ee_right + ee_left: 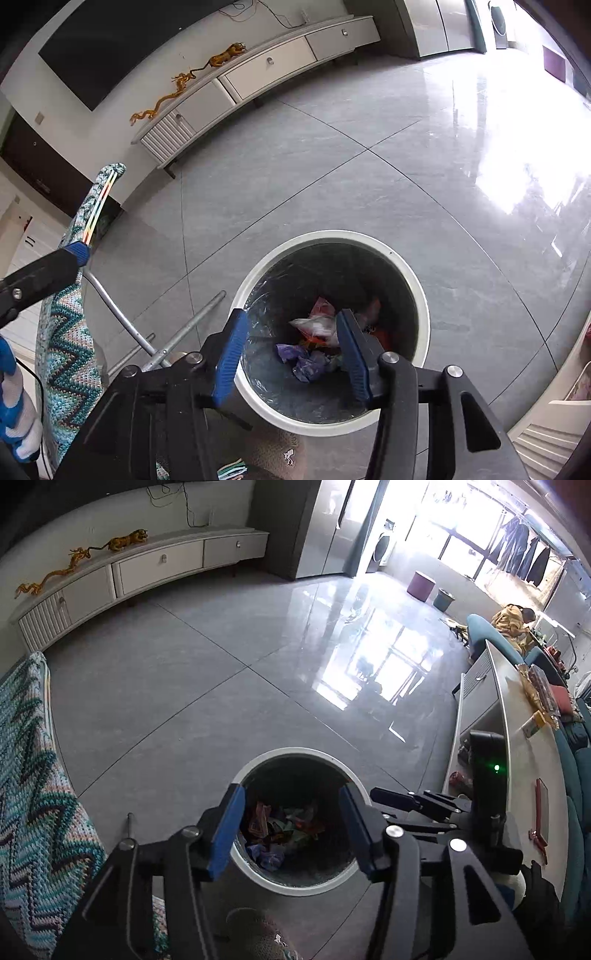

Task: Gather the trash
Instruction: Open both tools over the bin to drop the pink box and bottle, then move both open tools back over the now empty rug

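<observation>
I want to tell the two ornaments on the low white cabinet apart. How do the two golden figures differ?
The tiger figure is compact, with a thick body, nearer the drawers; the dragon figure is long, thin and winding, nearer the slatted end of the cabinet. The tiger looks striped; the dragon looks plain. Both are golden-orange and lie on the cabinet top.

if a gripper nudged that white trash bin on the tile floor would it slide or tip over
The white trash bin would probably slide: the tile floor looks glossy and smooth. It likely weighs little, since it holds only crumpled wrappers low inside a thin liner. A push at the rim might tip it, though it looks fairly wide.
</observation>
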Available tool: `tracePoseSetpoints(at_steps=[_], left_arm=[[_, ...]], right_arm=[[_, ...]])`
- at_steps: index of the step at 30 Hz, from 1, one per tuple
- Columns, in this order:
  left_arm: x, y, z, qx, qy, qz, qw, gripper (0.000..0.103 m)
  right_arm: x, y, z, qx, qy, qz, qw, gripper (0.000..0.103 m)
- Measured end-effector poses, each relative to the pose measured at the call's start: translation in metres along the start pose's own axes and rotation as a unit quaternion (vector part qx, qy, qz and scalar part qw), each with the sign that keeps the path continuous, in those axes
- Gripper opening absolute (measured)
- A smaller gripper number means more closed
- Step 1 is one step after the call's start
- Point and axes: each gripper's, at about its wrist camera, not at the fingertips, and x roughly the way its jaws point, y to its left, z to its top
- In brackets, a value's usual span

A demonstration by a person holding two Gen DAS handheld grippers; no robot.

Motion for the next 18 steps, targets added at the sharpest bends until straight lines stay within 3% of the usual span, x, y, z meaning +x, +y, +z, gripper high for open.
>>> tracePoseSetpoints(at_steps=[8,10,18], left_arm=[[-0.058,-0.005,-0.008,0.001,-0.060,0.048,0.9970,0.054],[-0.076,-0.010,-0.011,0.003,-0.080,0.064,0.9948,0.060],[-0.180,-0.007,-0.029,-0.031,-0.180,0.123,0.9755,0.067]], right_arm=[[-0.041,0.018,-0.009,-0.021,-0.035,-0.001,0.999,0.055],[-0.064,0.028,-0.014,-0.033,-0.053,-0.002,0.998,0.056],[-0.164,0.078,-0.035,-0.097,-0.131,0.017,0.986,0.062]])
